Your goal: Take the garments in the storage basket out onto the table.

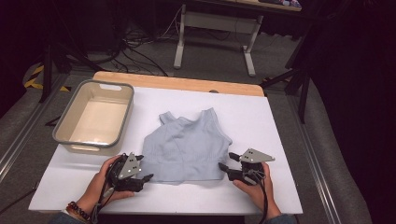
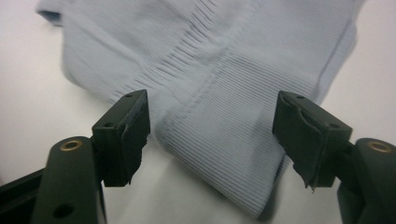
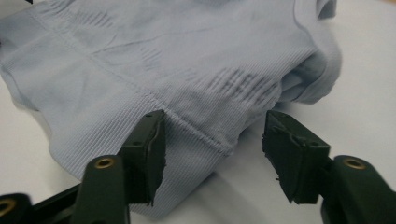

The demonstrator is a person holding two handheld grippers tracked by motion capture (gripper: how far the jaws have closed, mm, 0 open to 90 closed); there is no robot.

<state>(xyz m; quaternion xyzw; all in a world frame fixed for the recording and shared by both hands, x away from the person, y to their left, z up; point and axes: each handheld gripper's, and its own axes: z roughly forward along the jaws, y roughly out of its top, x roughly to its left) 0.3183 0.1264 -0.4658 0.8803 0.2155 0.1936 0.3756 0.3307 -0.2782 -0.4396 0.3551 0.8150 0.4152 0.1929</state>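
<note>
both the left gripper (image 1: 145,176) and right gripper (image 1: 224,165) stood released, jaws apart at the hem corners of the pale blue top (image 1: 187,144).

Top (image 2: 224,70) runs off the frame at 12 o'clock in both gripper views, far end blurry. In the high view the person's forearms get chopped at 6 o'clock.
</note>
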